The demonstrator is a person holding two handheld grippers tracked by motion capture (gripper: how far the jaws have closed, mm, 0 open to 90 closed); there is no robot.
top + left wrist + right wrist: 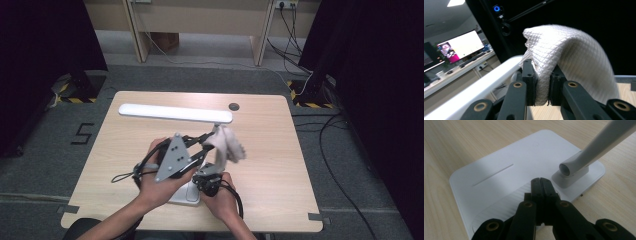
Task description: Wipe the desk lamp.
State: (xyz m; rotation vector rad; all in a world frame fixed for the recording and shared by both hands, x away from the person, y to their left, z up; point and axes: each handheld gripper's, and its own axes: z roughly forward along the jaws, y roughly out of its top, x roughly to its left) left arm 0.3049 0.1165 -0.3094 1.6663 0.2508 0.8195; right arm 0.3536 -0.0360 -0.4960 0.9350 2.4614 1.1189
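Left gripper point(541, 82) has its jaws clamped on a white cloth point(571, 57) beside the lamp arm point(220, 152). Right gripper point(541, 182), jaws closed and empty, presses the lamp base point(499, 170) near the desk point(280, 165) front edge.

High view overhead, gripper views close, sharing lamp point(175, 113)

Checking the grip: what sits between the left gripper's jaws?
A fold of the white cloth, pinched between the jaws of the left gripper, as the left gripper view shows.
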